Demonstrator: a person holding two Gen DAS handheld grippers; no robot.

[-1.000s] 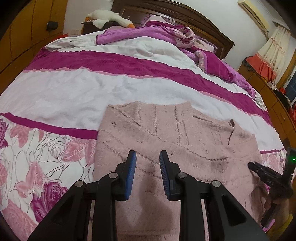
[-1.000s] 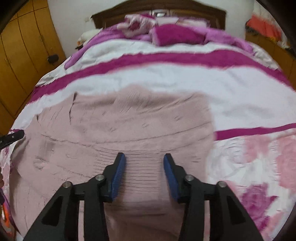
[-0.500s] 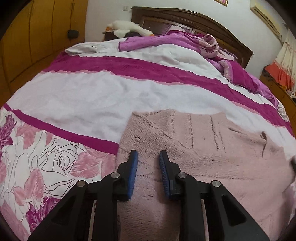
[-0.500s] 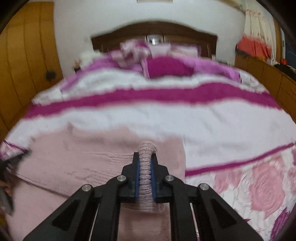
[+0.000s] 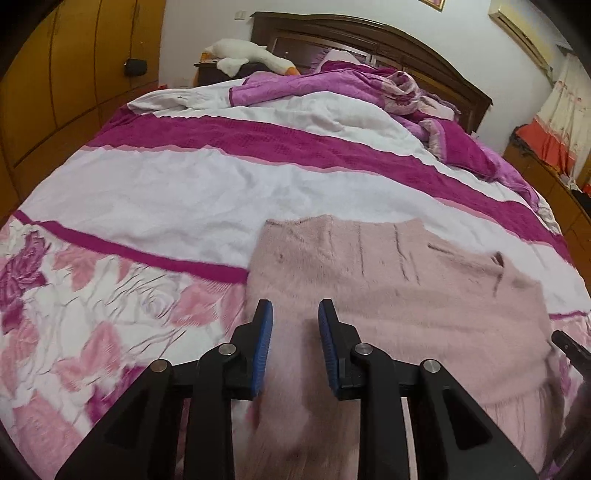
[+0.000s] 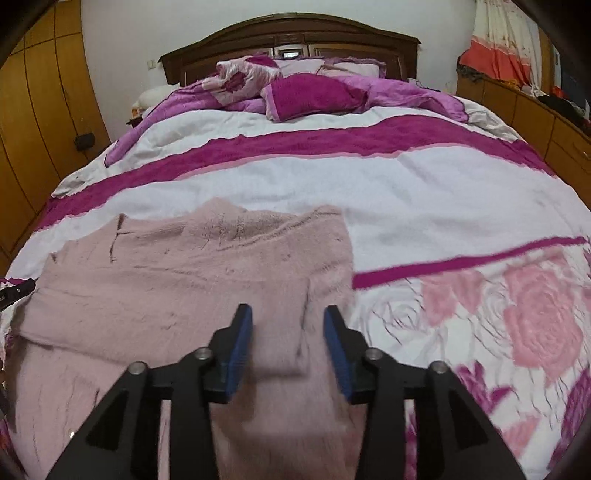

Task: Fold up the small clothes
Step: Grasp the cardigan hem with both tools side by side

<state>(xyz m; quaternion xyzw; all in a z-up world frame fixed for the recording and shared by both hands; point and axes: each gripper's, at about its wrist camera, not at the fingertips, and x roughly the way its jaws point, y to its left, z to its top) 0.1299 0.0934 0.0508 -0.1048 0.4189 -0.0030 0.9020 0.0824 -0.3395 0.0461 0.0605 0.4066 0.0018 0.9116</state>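
- Bedroom with a dark wooden headboard [image 6: 291, 33], yellow-brown wardrobe doors [image 5: 55, 92] along one wall and a red-and-cream curtain [image 6: 495, 40] in the far corner
- Across the bed lies a bedspread [image 5: 184, 192] in white with magenta stripes, and with pink roses on the part nearest the cameras
- A crumpled purple quilt [image 6: 314, 92] is heaped by the headboard, and a white plush goose [image 5: 251, 55] lies on a dark stand beside the bed
- A pale pink knitted sweater [image 5: 406, 295] lies spread on the near part of the bedspread, partly folded, with one layer lying over another and its far edge on the white band
- The left hand-held gripper [image 5: 295, 310] points down over the sweater's left part; its blue pads stand a narrow gap apart, with blurred pink knit in the gap, and do not visibly press on it
- The right hand-held gripper [image 6: 288, 312] hangs over the sweater's [image 6: 166, 280] right part, its jaws opening; a fold of the knit lies in the gap between the pads, which stand clear of it
- Each camera catches the black tip of the other hand-held gripper at the edge of its frame, beside the sweater
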